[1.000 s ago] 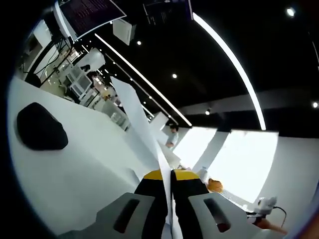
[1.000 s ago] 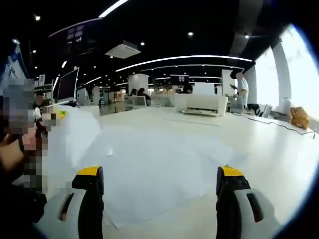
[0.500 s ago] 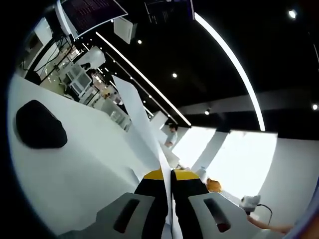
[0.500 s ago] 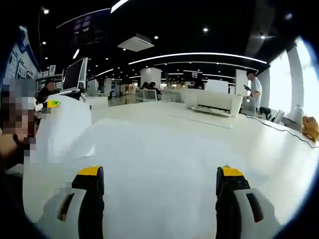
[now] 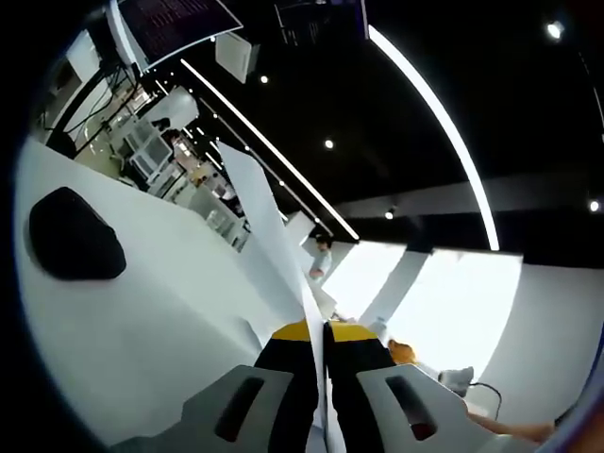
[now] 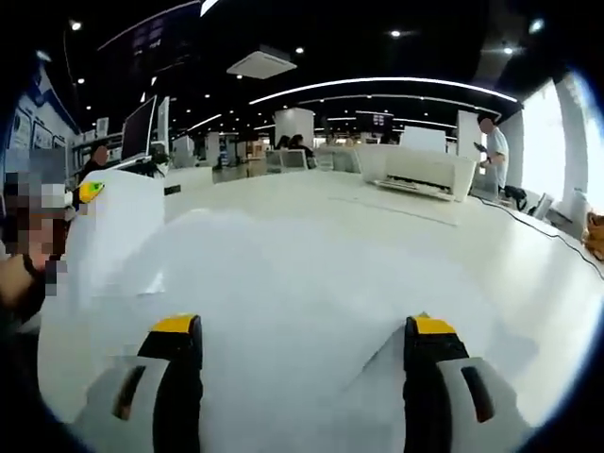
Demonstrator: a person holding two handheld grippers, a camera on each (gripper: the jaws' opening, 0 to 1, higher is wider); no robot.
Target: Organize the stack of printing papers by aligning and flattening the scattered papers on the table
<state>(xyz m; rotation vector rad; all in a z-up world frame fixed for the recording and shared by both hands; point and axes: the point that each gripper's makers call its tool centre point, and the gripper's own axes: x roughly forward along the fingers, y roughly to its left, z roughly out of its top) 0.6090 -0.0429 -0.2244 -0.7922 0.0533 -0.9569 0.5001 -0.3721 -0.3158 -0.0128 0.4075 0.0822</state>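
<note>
Pinching one sheet (image 5: 274,245) edge-on in my left gripper (image 5: 317,332), jaws pressed together, lifted off the table (image 5: 160,311) for aligning. My right gripper (image 6: 294,326) hangs spread over scattered papers (image 6: 283,283) on the table. Sheet edges blend into the tabletop; the dark object (image 5: 74,247) I cannot identify.

Both views are fisheye, bending straight lines into arcs toward the edges. A dark ceiling carries long light strips (image 5: 429,113) and small spotlights (image 5: 328,144). In the left gripper view, windows (image 5: 453,302) at lower right blow out to pure white. In the right gripper view the white table (image 6: 311,245) is bright and evenly lit, washing out the papers (image 6: 283,321); shadows are faint, and distant detail is soft.
</note>
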